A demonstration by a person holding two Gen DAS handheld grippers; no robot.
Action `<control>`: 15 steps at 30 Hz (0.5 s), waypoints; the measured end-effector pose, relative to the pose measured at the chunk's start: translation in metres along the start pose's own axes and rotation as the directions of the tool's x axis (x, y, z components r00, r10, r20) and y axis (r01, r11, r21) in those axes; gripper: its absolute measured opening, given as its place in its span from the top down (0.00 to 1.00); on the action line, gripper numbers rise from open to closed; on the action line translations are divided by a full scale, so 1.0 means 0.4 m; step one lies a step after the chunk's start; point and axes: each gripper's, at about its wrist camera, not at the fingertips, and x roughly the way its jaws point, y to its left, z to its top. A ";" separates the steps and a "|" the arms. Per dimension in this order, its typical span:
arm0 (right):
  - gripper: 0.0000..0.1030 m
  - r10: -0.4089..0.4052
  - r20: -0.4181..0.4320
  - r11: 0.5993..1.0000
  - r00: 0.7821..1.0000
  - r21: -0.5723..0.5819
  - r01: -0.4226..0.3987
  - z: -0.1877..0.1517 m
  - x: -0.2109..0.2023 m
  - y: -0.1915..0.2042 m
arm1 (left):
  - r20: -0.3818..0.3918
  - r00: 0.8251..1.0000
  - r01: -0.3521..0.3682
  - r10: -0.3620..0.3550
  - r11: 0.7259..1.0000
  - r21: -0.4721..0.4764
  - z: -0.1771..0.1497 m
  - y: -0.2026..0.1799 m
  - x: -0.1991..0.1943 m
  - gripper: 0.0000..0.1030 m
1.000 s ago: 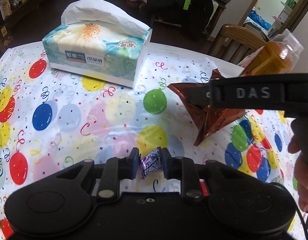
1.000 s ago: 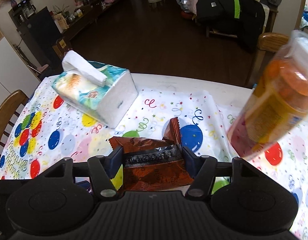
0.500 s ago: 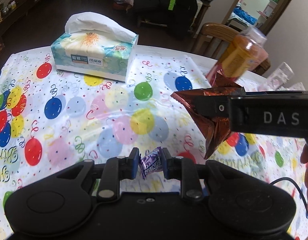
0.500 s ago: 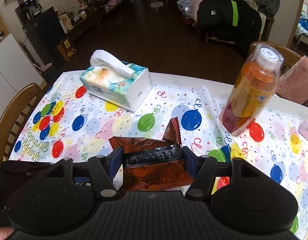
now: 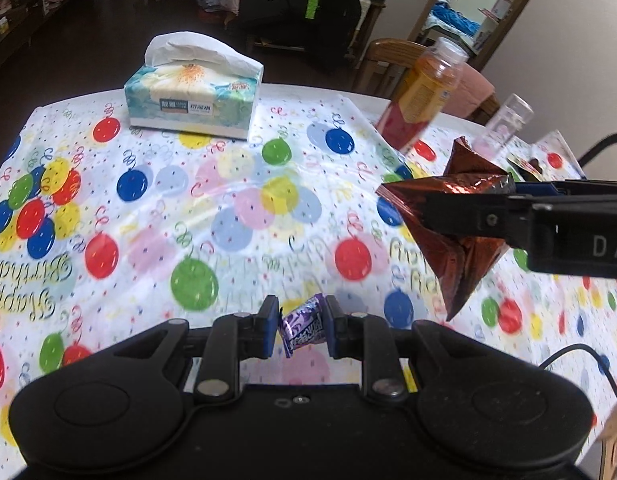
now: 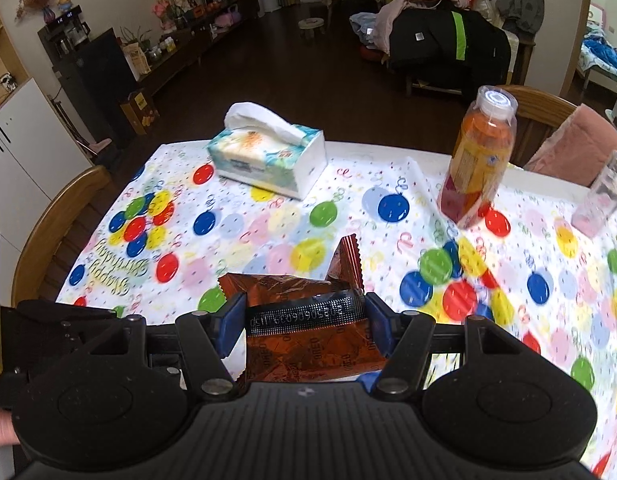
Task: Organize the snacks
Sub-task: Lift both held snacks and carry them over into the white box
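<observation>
My left gripper is shut on a small purple wrapped candy, held above the balloon-print tablecloth. A brown foil Oreo snack packet sits clamped in my right gripper, also lifted over the table. From the left wrist view the same packet hangs at the right, pinched by the right gripper's fingers. Both grippers are side by side, the right one ahead and to the right of the left.
A tissue box stands at the far side of the table. An orange drink bottle and a clear glass stand at the right. Wooden chairs flank the table.
Both grippers have drawn back and risen from the table, still holding their snacks. The bottle and tissue box now look farther away.
</observation>
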 end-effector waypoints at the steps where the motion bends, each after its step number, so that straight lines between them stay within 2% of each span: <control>1: 0.39 -0.001 0.002 1.000 1.000 0.000 0.001 -0.013 -0.012 0.009 | -0.001 1.000 0.007 -0.007 1.000 0.003 -0.012 0.003 -0.012 0.80; 15: 0.39 0.003 0.013 0.999 1.000 0.043 -0.004 -0.183 -0.162 0.111 | -0.023 0.997 0.080 -0.078 0.994 0.077 -0.159 0.039 -0.164 0.80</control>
